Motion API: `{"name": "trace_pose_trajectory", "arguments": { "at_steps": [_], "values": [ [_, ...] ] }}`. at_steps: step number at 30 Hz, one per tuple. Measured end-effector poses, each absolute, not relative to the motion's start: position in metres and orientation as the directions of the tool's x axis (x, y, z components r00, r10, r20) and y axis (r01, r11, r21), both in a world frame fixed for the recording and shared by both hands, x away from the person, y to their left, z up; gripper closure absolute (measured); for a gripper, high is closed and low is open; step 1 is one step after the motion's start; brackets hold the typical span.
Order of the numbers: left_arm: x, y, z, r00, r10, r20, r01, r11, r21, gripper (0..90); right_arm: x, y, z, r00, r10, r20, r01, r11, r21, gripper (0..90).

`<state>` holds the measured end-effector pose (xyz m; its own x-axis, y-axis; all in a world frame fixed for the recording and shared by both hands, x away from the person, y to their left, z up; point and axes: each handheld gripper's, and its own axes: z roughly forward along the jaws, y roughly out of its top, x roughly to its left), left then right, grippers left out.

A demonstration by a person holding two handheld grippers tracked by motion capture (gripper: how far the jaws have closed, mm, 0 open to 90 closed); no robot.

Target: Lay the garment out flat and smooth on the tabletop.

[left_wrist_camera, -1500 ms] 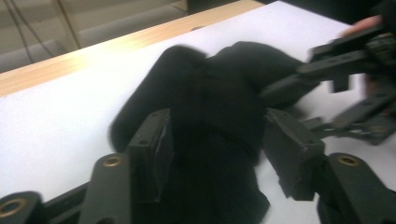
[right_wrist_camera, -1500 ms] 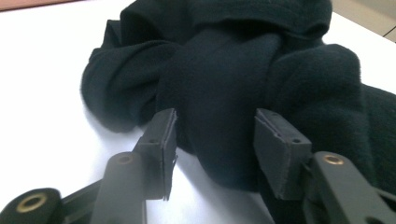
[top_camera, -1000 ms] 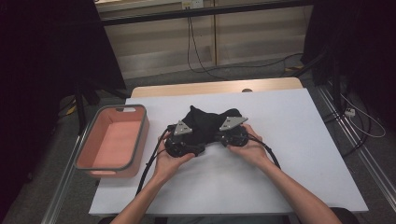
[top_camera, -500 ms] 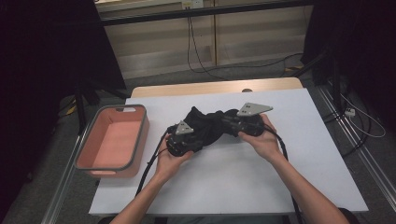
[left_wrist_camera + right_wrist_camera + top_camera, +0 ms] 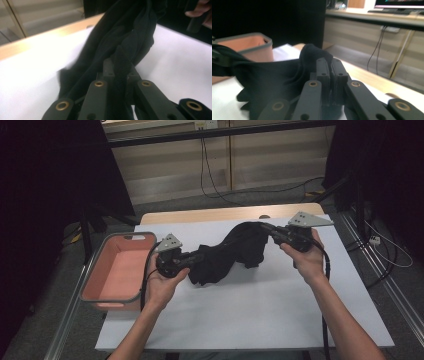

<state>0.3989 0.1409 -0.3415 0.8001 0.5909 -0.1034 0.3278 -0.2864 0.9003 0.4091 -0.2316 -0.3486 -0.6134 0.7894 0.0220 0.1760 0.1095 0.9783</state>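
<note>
A black cloth (image 5: 235,251) hangs stretched between my two grippers above the white table top (image 5: 240,315). My left gripper (image 5: 192,258) pinches its lower left end; its jaws have just been closing, and in the left gripper view the cloth (image 5: 130,37) runs out from between the pressed jaws of that gripper (image 5: 119,67). Higher up and to the right, my right gripper (image 5: 270,231) is shut on the other end. In the right gripper view a fold of the cloth (image 5: 274,77) bulges over that gripper's closed tips (image 5: 331,63).
A pink bin with a grey rim (image 5: 95,285) stands at the table's left edge, also seen as the bin (image 5: 249,40) in the right gripper view. A wooden strip (image 5: 220,214) borders the far side of the table. Cables trail on the floor beyond.
Both hands have risen and drawn apart, the right one up and to the right. The cloth, bunched on the table before, is now pulled long between them. The left jaws have closed on it.
</note>
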Motion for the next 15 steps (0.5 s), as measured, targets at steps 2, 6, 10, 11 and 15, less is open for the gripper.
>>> {"name": "trace_pose_trajectory", "arguments": {
  "at_steps": [2, 6, 10, 11, 15],
  "values": [
    [0.393, 0.145, -0.328, 0.81, 0.577, -0.107, 0.307, -0.26, 0.915, 84.4, 0.406, -0.237, -0.34, -0.608, 0.794, 0.029, 0.163, 0.089, 0.983, 86.7],
    [0.384, 0.15, -0.308, 0.82, 0.565, -0.094, 0.265, -0.23, 0.937, 84.3, 0.396, -0.243, -0.321, -0.607, 0.794, 0.016, 0.108, 0.062, 0.992, 86.8],
    [0.386, 0.155, -0.309, 0.806, 0.587, -0.079, 0.266, -0.24, 0.934, 84.2, 0.392, -0.248, -0.314, -0.589, 0.808, 0.009, 0.09, 0.055, 0.994, 86.7],
    [0.389, 0.156, -0.311, 0.798, 0.598, -0.076, 0.274, -0.248, 0.929, 84.2, 0.393, -0.251, -0.315, -0.58, 0.815, 0.016, 0.096, 0.049, 0.994, 86.7],
    [0.398, 0.162, -0.322, 0.782, 0.615, -0.104, 0.312, -0.242, 0.918, 84.2, 0.4, -0.275, -0.323, -0.501, 0.865, 0.025, 0.122, 0.041, 0.992, 86.8]
  ]
}}
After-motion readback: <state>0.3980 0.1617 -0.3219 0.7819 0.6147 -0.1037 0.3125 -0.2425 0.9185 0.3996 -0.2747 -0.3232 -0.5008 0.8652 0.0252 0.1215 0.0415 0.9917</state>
